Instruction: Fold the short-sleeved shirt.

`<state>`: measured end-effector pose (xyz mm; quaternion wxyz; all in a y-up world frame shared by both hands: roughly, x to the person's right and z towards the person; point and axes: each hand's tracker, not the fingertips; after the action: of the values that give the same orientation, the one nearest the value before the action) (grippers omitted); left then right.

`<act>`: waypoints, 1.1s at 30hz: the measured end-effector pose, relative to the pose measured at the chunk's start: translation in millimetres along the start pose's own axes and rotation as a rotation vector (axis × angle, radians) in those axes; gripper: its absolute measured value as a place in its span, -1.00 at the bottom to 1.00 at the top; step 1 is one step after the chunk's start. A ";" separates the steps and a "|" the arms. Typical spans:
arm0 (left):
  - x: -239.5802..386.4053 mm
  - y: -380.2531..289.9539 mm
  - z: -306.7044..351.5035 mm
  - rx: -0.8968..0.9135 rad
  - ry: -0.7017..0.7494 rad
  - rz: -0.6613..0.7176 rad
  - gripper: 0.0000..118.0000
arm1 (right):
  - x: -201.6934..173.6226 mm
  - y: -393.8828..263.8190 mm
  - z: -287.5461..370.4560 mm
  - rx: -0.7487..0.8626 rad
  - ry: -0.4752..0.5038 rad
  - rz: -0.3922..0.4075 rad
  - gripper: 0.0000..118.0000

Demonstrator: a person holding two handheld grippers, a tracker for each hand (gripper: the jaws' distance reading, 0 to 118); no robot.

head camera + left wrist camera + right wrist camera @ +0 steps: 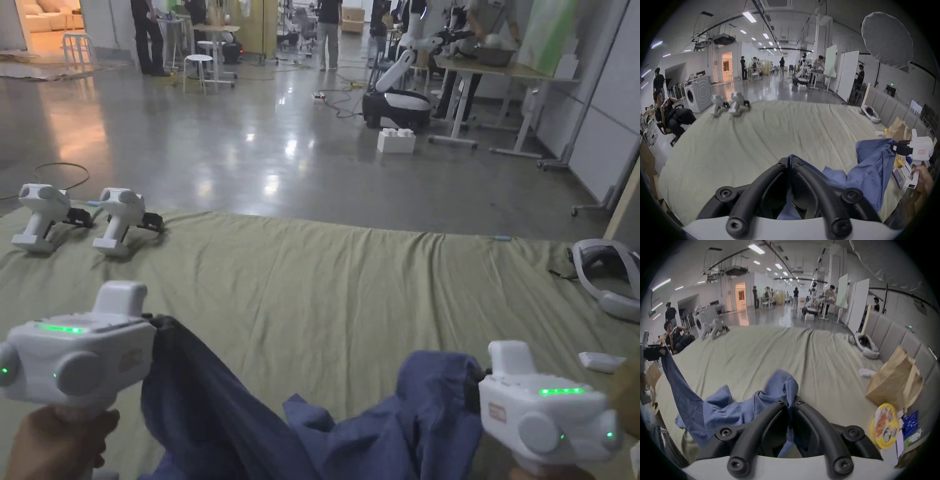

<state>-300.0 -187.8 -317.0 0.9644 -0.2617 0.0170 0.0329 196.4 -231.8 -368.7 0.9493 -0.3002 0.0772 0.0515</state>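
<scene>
The blue shirt (pixel 262 431) runs off the head view's bottom edge, so its lower part is cut away. The 2 spare grippers (pixel 713 328) on the bed (far corner) are blurred in the right gripper view, and the distant people (pixel 782 65) are too small to make out.

The shirt (pixel 350 431) hangs between the left gripper (pixel 153 325) and right gripper (pixel 472 381), above the bedsheet (pixel 350 287); two spare grippers (pixel 81 219) sit far left, a headset (pixel 609 275) far right.
</scene>
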 end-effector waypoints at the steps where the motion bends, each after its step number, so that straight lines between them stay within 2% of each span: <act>1: -4.2 9.2 8.6 0.022 0.009 0.008 -0.90 | 4.2 10.2 11.4 0.041 -0.017 -0.005 -0.89; 9: -38.4 79.1 62.9 0.149 0.088 0.030 -0.90 | 30.4 78.1 71.6 0.218 -0.073 0.003 -0.89; 15: -69.5 125.4 82.0 0.207 0.162 0.087 -0.90 | 47.9 128.2 89.2 0.266 -0.129 -0.012 -0.89; 27: -94.5 175.8 53.7 0.211 0.212 0.130 -0.90 | 43.6 196.9 76.8 0.291 -0.168 -0.058 -0.90; 33: -96.7 199.6 48.1 0.236 0.226 0.116 -0.90 | 38.4 222.3 68.0 0.321 -0.184 -0.030 -0.90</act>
<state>-410.1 3.0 -371.2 0.9769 -0.1474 0.1442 0.0566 210.0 -9.5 -445.6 0.9888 -0.1401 -0.0075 0.0516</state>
